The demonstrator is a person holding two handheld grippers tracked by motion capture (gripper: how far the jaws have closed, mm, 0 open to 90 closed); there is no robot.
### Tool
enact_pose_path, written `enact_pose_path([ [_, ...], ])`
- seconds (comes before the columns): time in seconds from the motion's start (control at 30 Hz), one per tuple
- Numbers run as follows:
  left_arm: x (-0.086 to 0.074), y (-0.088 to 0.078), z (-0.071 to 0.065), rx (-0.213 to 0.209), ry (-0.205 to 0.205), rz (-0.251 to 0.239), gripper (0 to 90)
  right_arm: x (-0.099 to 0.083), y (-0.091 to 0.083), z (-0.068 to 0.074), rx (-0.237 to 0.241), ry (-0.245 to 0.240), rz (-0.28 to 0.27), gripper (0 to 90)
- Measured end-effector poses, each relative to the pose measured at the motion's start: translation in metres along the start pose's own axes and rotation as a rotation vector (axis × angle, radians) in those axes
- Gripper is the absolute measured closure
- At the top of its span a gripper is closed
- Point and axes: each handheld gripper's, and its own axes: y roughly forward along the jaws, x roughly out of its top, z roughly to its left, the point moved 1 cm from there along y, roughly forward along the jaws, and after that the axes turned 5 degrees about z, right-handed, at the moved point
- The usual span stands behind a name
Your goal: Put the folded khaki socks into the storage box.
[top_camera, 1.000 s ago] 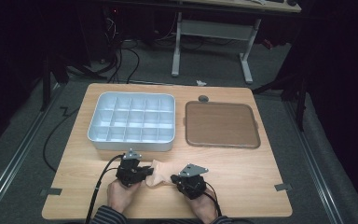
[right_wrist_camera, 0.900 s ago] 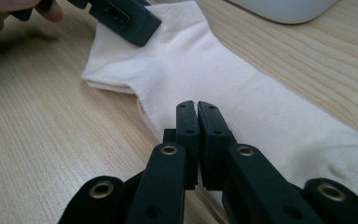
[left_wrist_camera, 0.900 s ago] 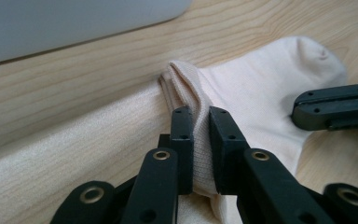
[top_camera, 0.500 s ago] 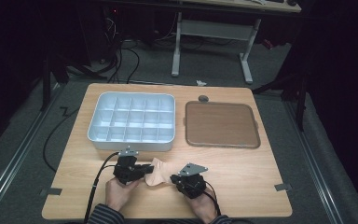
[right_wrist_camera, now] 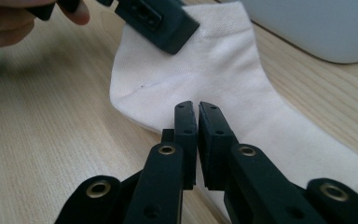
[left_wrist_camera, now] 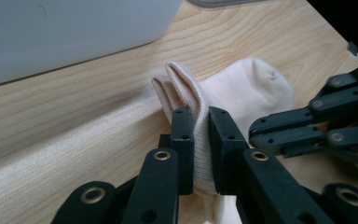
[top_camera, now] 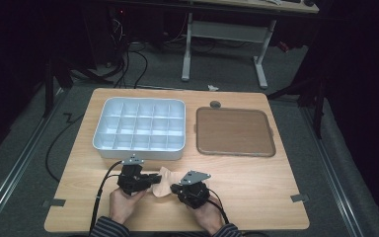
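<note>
A pale cream sock (top_camera: 164,183) lies on the wooden table (top_camera: 261,192) near its front edge, between my two grippers. My left gripper (top_camera: 153,178) is shut on the sock; in the left gripper view a fold of its ribbed cuff (left_wrist_camera: 179,81) stands pinched between the jaws of the left gripper (left_wrist_camera: 200,116). My right gripper (top_camera: 175,188) comes at the sock from the other side. In the right gripper view the right gripper (right_wrist_camera: 197,109) has its jaws closed together with the tips down in the sock (right_wrist_camera: 205,60), near its edge.
A white tray (top_camera: 138,150) with several compartments stands just beyond the hands. To its right sits a flat brown tray (top_camera: 234,131), with a small grey disc (top_camera: 215,104) behind it. Black cables trail off the front left of the table.
</note>
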Motion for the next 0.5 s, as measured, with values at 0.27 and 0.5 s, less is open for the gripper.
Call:
enact_pose_path([
  [0.27, 0.001, -0.006, -0.003, -0.059, 0.002, -0.037, 81.3, 0.001, 0.010, 0.004, 0.007, -0.015, 0.029, 86.6],
  [0.5, 0.001, -0.009, -0.005, -0.082, 0.000, -0.062, 81.2, 0.004, 0.017, 0.005, 0.013, -0.015, 0.031, 86.8],
])
